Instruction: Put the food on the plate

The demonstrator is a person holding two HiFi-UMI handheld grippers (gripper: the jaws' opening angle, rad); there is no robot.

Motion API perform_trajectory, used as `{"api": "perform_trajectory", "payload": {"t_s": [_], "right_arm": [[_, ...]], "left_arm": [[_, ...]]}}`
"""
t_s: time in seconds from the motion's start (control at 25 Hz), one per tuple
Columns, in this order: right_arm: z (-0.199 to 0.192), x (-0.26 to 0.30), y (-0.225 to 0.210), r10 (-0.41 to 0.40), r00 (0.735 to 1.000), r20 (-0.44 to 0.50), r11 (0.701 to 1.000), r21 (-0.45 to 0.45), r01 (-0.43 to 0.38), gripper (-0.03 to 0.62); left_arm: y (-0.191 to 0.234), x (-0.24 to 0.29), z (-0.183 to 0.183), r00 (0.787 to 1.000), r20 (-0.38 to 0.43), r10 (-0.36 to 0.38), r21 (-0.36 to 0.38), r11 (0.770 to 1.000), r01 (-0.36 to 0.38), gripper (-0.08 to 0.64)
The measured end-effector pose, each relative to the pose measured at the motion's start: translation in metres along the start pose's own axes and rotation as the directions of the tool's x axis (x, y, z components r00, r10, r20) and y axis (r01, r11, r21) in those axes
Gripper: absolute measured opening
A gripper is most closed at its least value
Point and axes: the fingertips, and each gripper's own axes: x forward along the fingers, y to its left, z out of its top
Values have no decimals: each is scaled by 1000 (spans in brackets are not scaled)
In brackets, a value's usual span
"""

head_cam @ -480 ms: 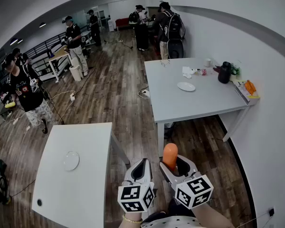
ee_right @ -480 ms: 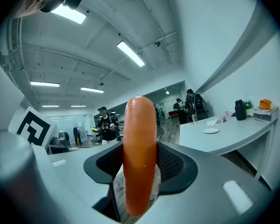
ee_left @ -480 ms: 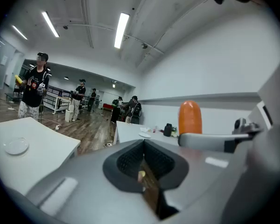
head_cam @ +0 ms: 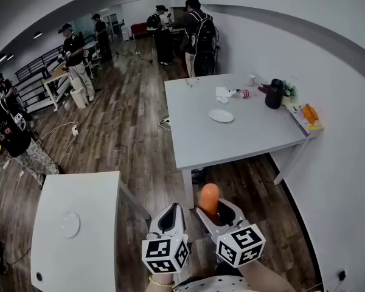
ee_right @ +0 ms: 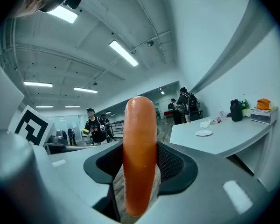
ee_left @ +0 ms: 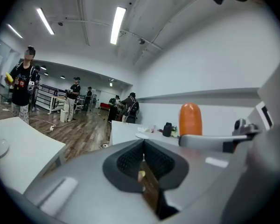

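Note:
An orange sausage [head_cam: 209, 199] stands upright between the jaws of my right gripper [head_cam: 218, 213], which is shut on it. In the right gripper view the sausage [ee_right: 140, 157] fills the middle, gripped at its lower half by the right gripper [ee_right: 140, 174]. My left gripper [head_cam: 171, 219] hangs just left of it, shut and holding nothing; the left gripper view shows the left gripper [ee_left: 143, 166] with its jaws together and the sausage [ee_left: 190, 119] off to the right. A small white plate [head_cam: 221, 115] lies on the grey table [head_cam: 243, 142] ahead, well apart from both grippers.
On the grey table's far side stand a black jug [head_cam: 274, 94], crumpled white paper [head_cam: 222, 93] and a cup [head_cam: 251, 79]; orange items [head_cam: 309, 113] sit at its right edge. A white table [head_cam: 91, 248] at lower left carries another small plate [head_cam: 70, 224]. Several people stand on the wooden floor behind.
The whole scene has slid left and slightly down in the head view, so the grey table and its plate now sit closer to the grippers. The right gripper still holds the sausage.

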Motion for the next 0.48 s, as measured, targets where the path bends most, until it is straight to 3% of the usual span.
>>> {"api": "perform_trajectory", "payload": {"t_s": [0.48], "right_arm": [[63, 76, -147, 23, 1000, -3, 999, -27, -23, 215]], "left_arm": [[-44, 169, 45, 1000, 18, 7, 9, 1000, -7, 8]]}}
